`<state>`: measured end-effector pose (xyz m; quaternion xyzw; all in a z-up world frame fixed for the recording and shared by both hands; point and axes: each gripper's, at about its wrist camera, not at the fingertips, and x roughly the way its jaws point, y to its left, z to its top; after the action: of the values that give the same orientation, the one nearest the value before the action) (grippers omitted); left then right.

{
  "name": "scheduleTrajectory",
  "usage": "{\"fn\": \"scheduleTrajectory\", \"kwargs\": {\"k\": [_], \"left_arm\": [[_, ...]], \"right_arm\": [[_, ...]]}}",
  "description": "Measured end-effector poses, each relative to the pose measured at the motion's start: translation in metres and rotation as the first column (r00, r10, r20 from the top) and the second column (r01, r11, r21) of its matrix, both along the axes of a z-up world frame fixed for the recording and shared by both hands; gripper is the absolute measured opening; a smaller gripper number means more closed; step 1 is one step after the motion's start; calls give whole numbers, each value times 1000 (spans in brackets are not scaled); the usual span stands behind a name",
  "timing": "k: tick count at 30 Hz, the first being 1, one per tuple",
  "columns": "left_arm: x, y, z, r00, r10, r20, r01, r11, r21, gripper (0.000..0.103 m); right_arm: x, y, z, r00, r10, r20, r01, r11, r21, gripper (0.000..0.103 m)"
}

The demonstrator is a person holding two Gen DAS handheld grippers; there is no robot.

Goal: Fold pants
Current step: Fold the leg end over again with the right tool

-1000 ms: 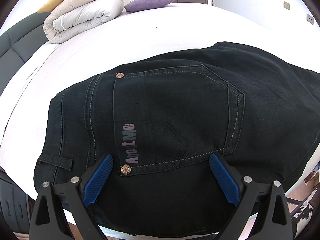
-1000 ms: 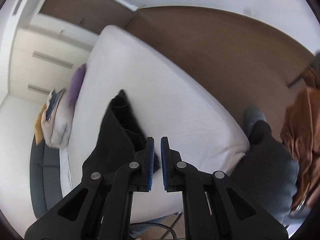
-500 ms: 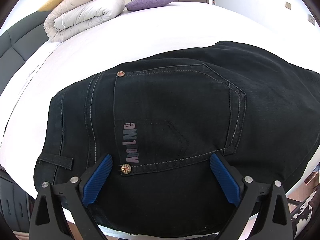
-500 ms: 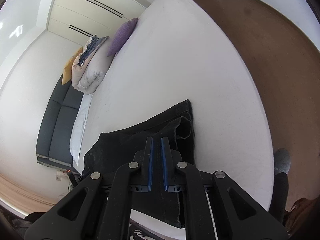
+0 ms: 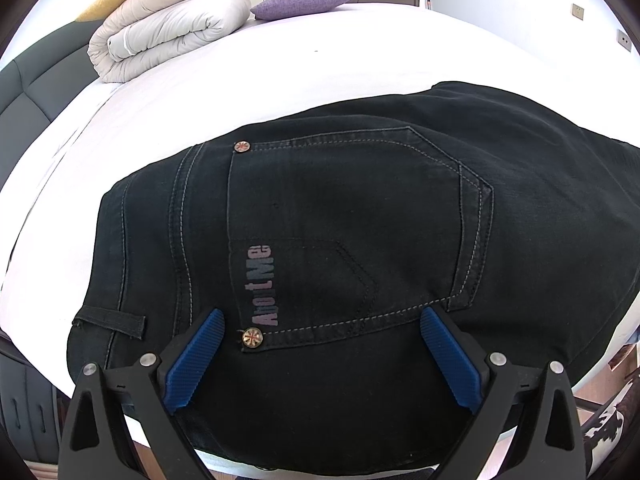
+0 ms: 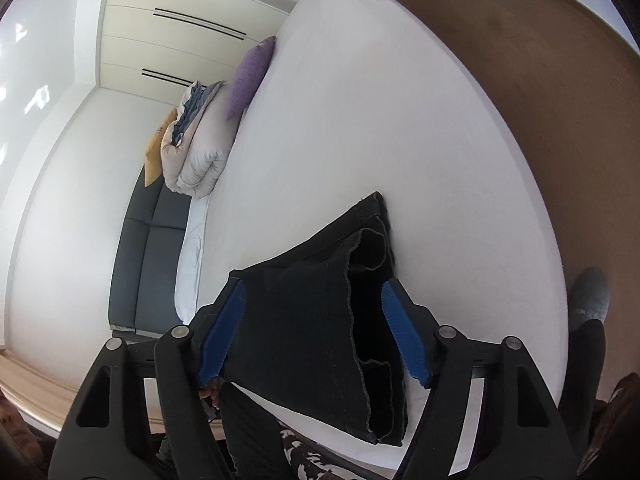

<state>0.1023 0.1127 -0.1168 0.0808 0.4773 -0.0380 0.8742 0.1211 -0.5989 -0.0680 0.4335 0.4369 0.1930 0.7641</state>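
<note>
Between the spread jaws of the right gripper (image 6: 316, 328), which had just been opening, lay the hem end of the black pants (image 6: 320, 312), flat on the bed (image 6: 400, 120), their long axis running toward the wide-open left gripper (image 5: 320, 356) over the waist.

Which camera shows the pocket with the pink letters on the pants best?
The left wrist view. It looks straight down on the back pocket, so the stitching, both studs and the pink letters are clear. The right wrist view shows only the leg ends of the pants, stacked in layers on the bed; no pocket shows there.
</note>
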Motion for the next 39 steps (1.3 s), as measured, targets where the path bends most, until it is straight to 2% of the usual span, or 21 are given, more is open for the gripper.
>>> {"fn": "scheduleTrajectory", "kwargs": {"k": [4,6,13,14,15,16,18,19,20,21,22,23,26,28,31,34,39], "left_arm": [[0,0,-1,1000,2,-2,-2,1000,-1,103],[1,-1,-1,1000,2,-2,-2,1000,1,103],[2,1,-1,1000,3,-3,-3,1000,1,103],[1,1,-1,1000,3,-3,-3,1000,1,103],[2,1,-1,1000,3,-2,-3,1000,1,103],[2,1,-1,1000,3,-3,-3,1000,0,103],[2,2,-1,1000,3,-4,-3,1000,-3,103],[2,2,-1,1000,3,-4,-3,1000,-2,103],[2,2,-1,1000,3,-5,-3,1000,-1,103],[2,2,-1,1000,3,-5,-3,1000,-1,103],[2,2,-1,1000,3,-4,-4,1000,-1,103],[2,2,-1,1000,4,-4,-4,1000,-1,103],[3,2,-2,1000,4,-6,-4,1000,-1,103],[3,4,-2,1000,4,-8,-4,1000,-7,103],[3,6,-1,1000,4,-7,-4,1000,-8,103],[2,6,-1,1000,5,-2,-5,1000,-3,103],[1,7,-2,1000,3,-3,-3,1000,-12,103]], "right_arm": [[22,9,-14,996,73,-55,-74,997,-9,66],[34,14,-22,992,109,-67,-109,994,1,60],[63,45,-33,975,218,-37,-216,975,51,57],[67,49,-36,974,223,-29,-221,974,53,46],[73,54,-37,977,210,-21,-209,977,35,29],[76,54,-37,984,180,-8,-180,984,12,24],[82,43,-33,996,77,48,-77,997,9,4],[84,32,-33,998,2,71,-4,1000,28,4],[87,19,-43,996,-74,45,71,995,72,5],[90,10,-58,994,-111,-16,112,985,128,5],[92,8,-73,989,-123,-81,132,983,125,5],[91,10,-79,988,-123,-94,133,986,103,4],[75,16,-67,996,-88,-30,92,979,182,7],[65,26,-56,1000,-8,6,7,979,205,11],[51,49,-56,995,87,-53,-78,986,150,22],[38,75,-63,982,153,-110,-142,984,108,23],[30,107,-58,968,196,-155,-192,981,40,23]]}}
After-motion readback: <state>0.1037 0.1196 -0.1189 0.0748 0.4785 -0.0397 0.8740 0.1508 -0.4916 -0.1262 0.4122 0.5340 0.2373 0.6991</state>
